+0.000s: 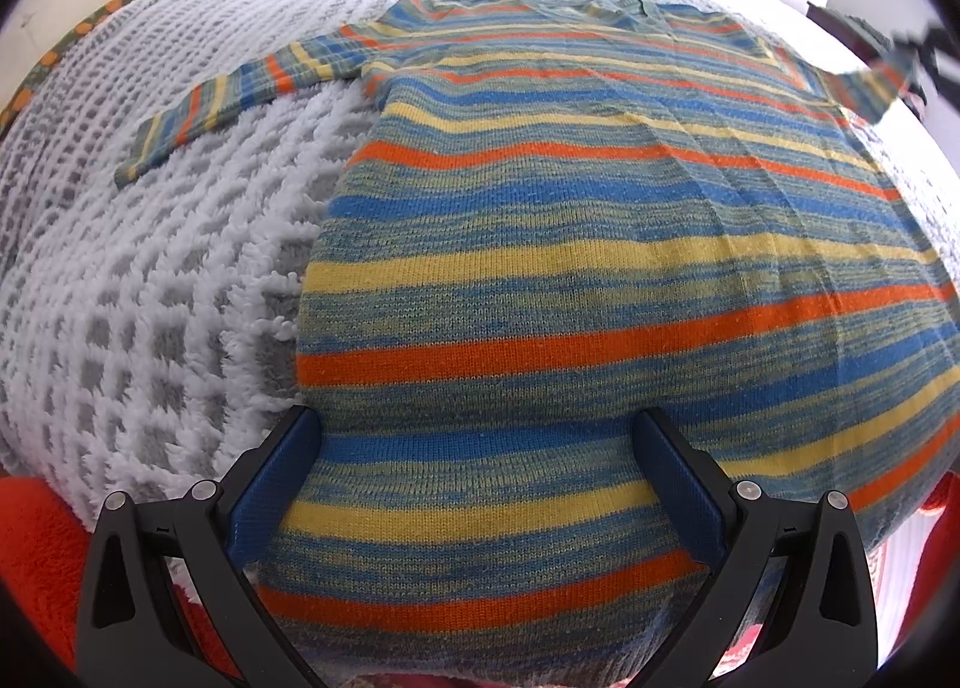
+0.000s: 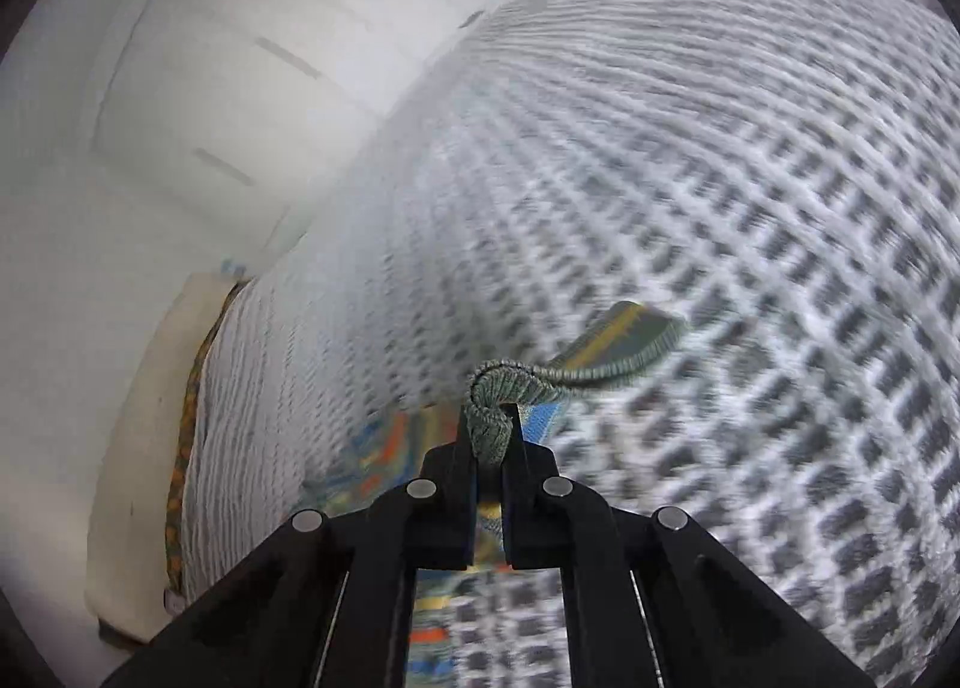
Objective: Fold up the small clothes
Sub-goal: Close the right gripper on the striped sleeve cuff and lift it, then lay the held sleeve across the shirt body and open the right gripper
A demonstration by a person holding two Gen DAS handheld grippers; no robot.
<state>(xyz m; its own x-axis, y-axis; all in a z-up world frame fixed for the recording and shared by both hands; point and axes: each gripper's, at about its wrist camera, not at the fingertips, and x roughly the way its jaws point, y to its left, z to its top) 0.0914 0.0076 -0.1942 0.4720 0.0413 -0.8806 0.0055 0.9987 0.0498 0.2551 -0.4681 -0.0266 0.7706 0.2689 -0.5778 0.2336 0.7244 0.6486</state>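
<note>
A small striped knit sweater, in blue, yellow, orange and grey-green, lies flat on a white and grey waffle blanket. Its left sleeve lies spread out to the left. My left gripper is open, low over the sweater's hem end, with the fabric between its blue pads. My right gripper is shut on the ribbed cuff of the right sleeve and holds it lifted above the blanket. That raised sleeve shows at the far right of the left wrist view.
The blanket covers a bed. A white wardrobe stands beyond the bed's far side. A floral-edged cushion or sheet runs along the bed's left edge. Red fabric lies at the near edge under the left gripper.
</note>
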